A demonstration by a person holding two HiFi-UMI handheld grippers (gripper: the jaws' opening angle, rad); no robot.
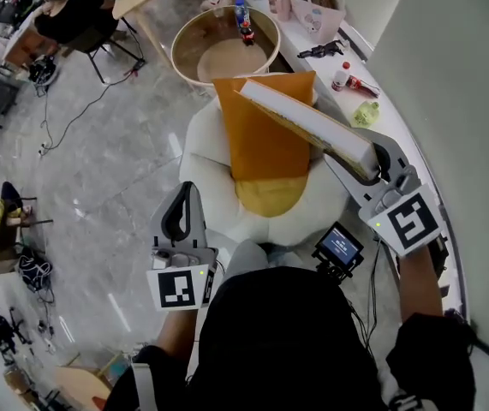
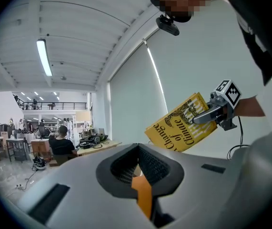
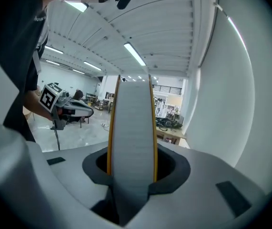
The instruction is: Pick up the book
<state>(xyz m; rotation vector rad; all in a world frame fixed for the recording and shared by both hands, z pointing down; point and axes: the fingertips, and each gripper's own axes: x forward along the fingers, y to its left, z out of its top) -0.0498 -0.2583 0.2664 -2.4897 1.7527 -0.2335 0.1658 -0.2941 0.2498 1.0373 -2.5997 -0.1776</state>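
A yellow-covered book (image 1: 313, 127) hangs tilted in the air over an orange cushion, with my right gripper (image 1: 372, 165) shut on its near end. In the right gripper view the book's white page edge (image 3: 132, 128) stands upright between the jaws of my right gripper (image 3: 132, 161). The left gripper view shows the book's printed yellow cover (image 2: 183, 123) with the right gripper (image 2: 207, 114) clamped on it. My left gripper (image 1: 188, 191) hovers lower left of the book, well apart from it, its curved fingers met at the tips with nothing held. The left gripper (image 3: 85, 109) also appears in the right gripper view.
Below the book a white beanbag chair (image 1: 218, 144) carries the orange cushion (image 1: 261, 135). Beyond it a round wooden table (image 1: 201, 37) bears bottles (image 1: 242, 20). A white counter (image 1: 381, 101) with small items runs along the right wall. A person (image 1: 73, 15) sits at a desk far left.
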